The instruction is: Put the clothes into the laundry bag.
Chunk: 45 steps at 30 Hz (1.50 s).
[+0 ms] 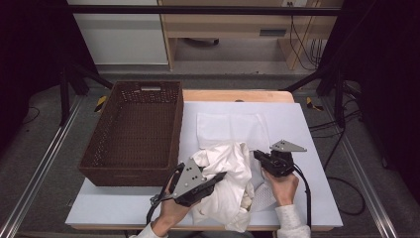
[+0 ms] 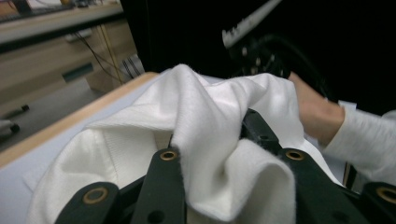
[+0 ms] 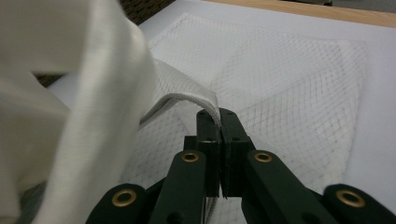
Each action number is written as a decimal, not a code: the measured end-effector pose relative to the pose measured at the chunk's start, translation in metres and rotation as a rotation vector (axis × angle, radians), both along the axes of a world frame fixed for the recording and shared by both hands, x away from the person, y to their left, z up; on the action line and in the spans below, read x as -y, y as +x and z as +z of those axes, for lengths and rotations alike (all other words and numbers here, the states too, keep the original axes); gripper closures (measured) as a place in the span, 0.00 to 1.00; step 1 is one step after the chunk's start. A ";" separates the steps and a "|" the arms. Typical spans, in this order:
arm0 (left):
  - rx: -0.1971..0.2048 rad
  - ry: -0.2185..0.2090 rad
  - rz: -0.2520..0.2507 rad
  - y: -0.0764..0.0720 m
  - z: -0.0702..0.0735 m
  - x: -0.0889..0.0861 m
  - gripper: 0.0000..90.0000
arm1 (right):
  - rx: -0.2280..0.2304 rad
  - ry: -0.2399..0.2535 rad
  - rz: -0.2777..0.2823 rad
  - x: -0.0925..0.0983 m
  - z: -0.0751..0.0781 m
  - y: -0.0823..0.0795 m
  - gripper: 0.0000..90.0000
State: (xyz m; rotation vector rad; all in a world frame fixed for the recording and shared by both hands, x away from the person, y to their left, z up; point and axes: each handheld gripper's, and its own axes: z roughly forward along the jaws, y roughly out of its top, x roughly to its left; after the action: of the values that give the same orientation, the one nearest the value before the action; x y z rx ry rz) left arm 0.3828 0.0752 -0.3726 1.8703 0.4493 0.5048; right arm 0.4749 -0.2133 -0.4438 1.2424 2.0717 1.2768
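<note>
At the near edge of the white table [image 1: 317, 148], we see two hand-held grippers working a crumpled white garment [image 1: 228, 173] and a white mesh laundry bag [image 1: 233, 128]. The left gripper [image 1: 220, 177] comes in low from the left, its jaws buried in the garment; in the left gripper view a thick fold of the white cloth [image 2: 205, 140] bulges up between the two black jaws, which pinch it, though their tips are swallowed by fabric and we cannot make out exactly where they bite. Beyond that fold we glimpse the other hand [image 2: 317, 112] and its pale sleeve, the gripper it carries lost against the dark background.

The right gripper [image 1: 257, 155] sits just right of the garment. In the right gripper view its jaws [image 3: 219, 119] stand pressed together on a narrow white edge of the mesh bag [image 3: 196, 100], which rises from the tips and curves away to the left. Ahead of those jaws the rest of the bag lies flat on the table, its netting [image 3: 289, 79] clear to see. Left of them, the hanging garment [image 3: 93, 102] is blurred and cut off by the frame, and it hides where the pinched edge runs; whether the garment is already inside the bag's mouth we cannot tell.

Well to the left of both grippers stands a brown wicker basket [image 1: 99, 148]. From above, the garment covers the bag's near part.
</note>
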 end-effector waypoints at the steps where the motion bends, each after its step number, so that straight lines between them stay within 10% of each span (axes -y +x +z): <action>1: -0.017 0.013 -0.006 0.002 -0.006 0.003 0.79 | 0.000 0.000 0.001 0.000 0.000 0.000 0.99; 9: -0.116 0.162 0.025 0.023 -0.040 0.025 0.78 | 0.000 -0.001 0.006 -0.003 -0.001 -0.001 0.99; 14: -0.200 0.168 0.004 0.037 -0.058 0.031 0.76 | -0.006 -0.012 0.011 -0.004 -0.001 -0.001 0.99; 22: -0.133 0.163 0.108 0.044 -0.038 0.024 0.30 | -0.010 -0.017 0.014 -0.004 -0.001 -0.002 0.99; 27: -0.131 0.155 0.140 0.065 -0.024 0.029 0.18 | -0.009 -0.019 0.015 -0.004 0.000 -0.002 0.99; 34: -0.317 0.258 0.079 0.104 -0.050 0.059 0.08 | -0.009 -0.016 0.022 -0.005 0.000 -0.003 0.99; 38: -0.382 0.293 0.059 0.109 -0.059 0.063 0.16 | -0.017 -0.016 0.024 -0.006 -0.001 -0.002 0.99; 45: -0.468 0.279 0.019 0.111 -0.065 0.056 0.78 | -0.018 -0.014 0.028 -0.006 0.000 -0.002 0.99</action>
State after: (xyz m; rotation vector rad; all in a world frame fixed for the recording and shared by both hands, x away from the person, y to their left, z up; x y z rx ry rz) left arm 0.4939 0.0194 -0.4379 2.2622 0.7349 0.1386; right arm 0.4727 -0.2075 -0.4442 1.2278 2.1141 1.2659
